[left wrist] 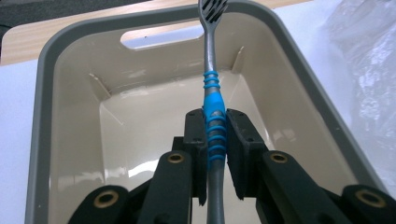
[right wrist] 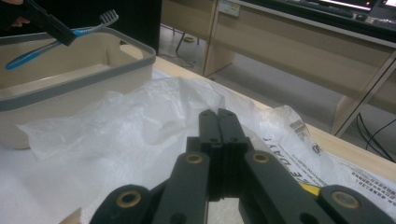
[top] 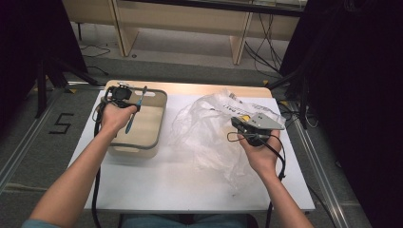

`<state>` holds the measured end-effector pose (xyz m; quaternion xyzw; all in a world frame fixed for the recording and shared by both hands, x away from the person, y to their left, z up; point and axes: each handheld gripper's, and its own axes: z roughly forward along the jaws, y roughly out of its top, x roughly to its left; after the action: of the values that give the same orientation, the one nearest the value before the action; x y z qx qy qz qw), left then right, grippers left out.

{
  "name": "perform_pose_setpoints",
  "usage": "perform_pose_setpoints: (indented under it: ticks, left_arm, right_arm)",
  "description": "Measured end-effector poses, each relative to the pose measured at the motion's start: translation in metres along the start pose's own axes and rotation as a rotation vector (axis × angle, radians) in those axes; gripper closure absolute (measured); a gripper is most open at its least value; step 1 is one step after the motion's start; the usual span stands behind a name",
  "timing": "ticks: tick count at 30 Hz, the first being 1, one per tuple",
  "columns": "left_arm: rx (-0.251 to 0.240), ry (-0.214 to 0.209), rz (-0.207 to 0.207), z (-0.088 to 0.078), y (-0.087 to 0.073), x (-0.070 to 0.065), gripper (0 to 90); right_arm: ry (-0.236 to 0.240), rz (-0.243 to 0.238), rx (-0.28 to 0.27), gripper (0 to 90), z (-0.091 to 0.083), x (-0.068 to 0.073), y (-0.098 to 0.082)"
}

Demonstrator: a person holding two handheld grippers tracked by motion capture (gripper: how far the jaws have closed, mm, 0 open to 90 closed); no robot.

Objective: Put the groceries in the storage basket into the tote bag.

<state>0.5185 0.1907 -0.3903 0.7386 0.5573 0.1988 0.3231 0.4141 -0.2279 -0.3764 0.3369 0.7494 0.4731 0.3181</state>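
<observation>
My left gripper point(top: 134, 107) is shut on a blue and grey toothbrush point(top: 136, 108) and holds it above a beige bin point(top: 161, 118) with a grey rim. In the left gripper view the pads clamp the ribbed blue grip of the toothbrush point(left wrist: 214, 105), its bristle head pointing at the bin's far wall point(left wrist: 154, 65). My right gripper point(top: 237, 123) hovers over a crumpled clear plastic bag point(top: 204, 130), its jaws pressed together point(right wrist: 218, 114) with nothing visible between them. The bag point(right wrist: 121, 130) lies just beyond those jaws, with the bin point(right wrist: 93, 70) and the toothbrush point(right wrist: 51, 44) farther left.
A white sheet covers the table point(top: 166, 185), and a wooden edge point(top: 190, 88) shows at the far side. The bin has a handle slot point(left wrist: 159, 35) in its far wall. Beyond the table stand desk legs point(top: 237, 42) and floor cables point(top: 266, 52).
</observation>
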Motion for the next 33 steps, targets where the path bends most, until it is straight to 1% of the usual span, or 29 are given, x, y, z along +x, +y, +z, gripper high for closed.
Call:
perform_pose_setpoints:
  ticks: [1, 6, 24, 33]
  left_arm:
    - [-0.008, -0.006, 0.000, -0.002, 0.000, -0.002, 78.7]
    - [-0.027, -0.008, 0.010, -0.005, 0.001, -0.005, 78.7]
    - [-0.078, -0.038, 0.040, -0.023, 0.001, -0.015, 78.7]
    - [-0.108, -0.062, 0.055, -0.033, 0.001, -0.024, 78.7]
  right_arm:
    - [0.000, 0.001, -0.001, 90.0, 0.000, 0.000, 0.000]
    - [0.000, 0.001, -0.002, 90.0, 0.000, 0.000, 0.000]
    - [0.003, -0.003, -0.004, 90.0, 0.000, 0.001, 0.001]
    - [0.003, -0.003, -0.005, 90.0, 0.000, 0.001, 0.001]
